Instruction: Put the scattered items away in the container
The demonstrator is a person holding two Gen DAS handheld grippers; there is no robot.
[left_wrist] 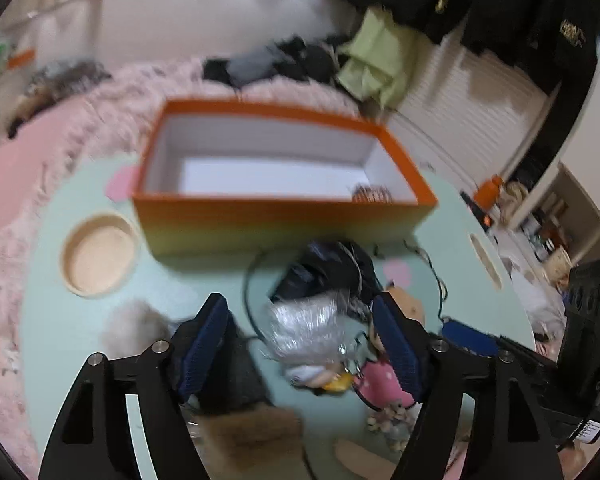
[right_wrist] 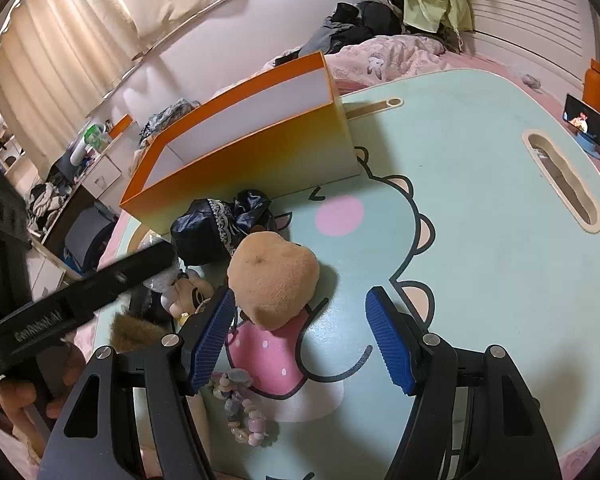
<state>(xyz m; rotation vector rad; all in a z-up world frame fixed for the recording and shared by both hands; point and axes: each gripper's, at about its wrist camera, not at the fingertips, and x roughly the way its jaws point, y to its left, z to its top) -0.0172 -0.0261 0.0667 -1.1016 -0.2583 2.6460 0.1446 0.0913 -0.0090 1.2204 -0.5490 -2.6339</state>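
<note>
The left gripper [left_wrist: 300,344] is hanging wide open over a silvery bundle [left_wrist: 304,328], gripping nothing. The right gripper [right_wrist: 300,340] is gaping empty beside a tan plush [right_wrist: 274,280] (pink-skirted). Beyond, the orange box [left_wrist: 284,216] is sitting on the table [right_wrist: 480,240]; only the left view is showing something small lying inside.
</note>
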